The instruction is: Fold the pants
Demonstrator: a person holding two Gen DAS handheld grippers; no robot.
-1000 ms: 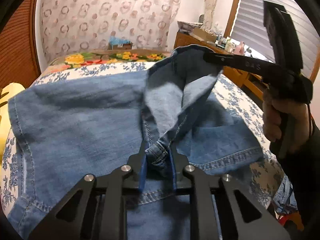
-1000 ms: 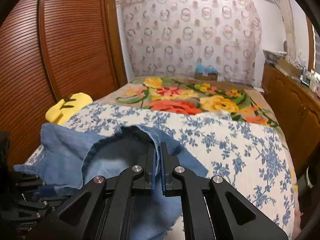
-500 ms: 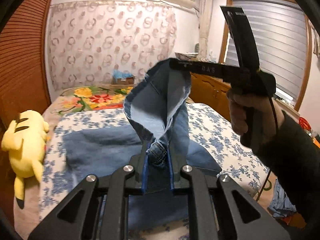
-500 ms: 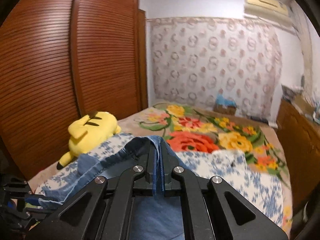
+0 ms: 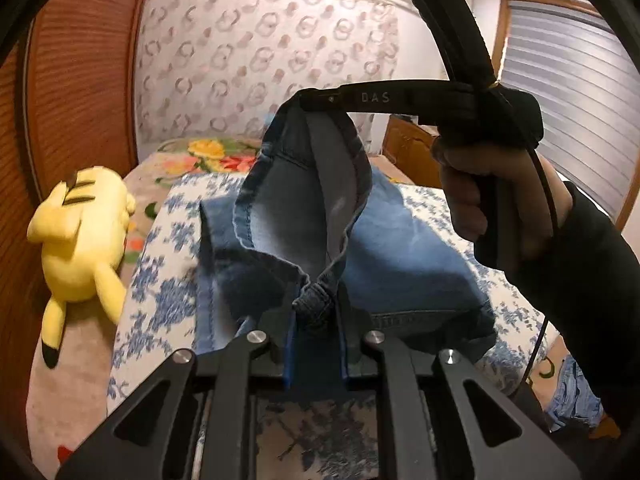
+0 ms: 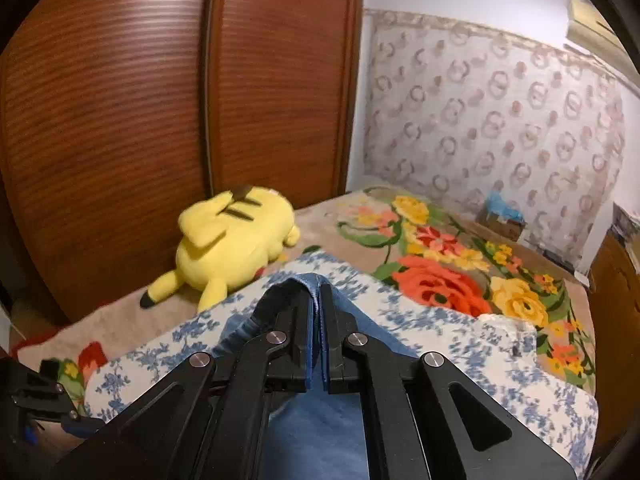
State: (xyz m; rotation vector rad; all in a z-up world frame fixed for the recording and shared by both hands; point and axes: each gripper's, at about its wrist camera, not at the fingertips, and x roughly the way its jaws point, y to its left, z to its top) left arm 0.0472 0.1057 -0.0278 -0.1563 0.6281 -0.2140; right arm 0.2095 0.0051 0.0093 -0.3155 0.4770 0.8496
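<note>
Left wrist view: both pinched corners of the pants (image 5: 392, 240) have risen off the bed (image 5: 160, 280) since a second ago, the left hand-held gripper (image 5: 316, 308) clamped on bunched hem, the right hand-held gripper (image 6: 318, 312) shut on denim, so a fold-over looks underway.

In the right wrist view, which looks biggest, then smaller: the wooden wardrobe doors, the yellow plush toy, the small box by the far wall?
1. Wardrobe doors, by far the largest.
2. Plush toy.
3. Box, smallest in the picture, though it sits farther off, so its true size is unsure.
</note>
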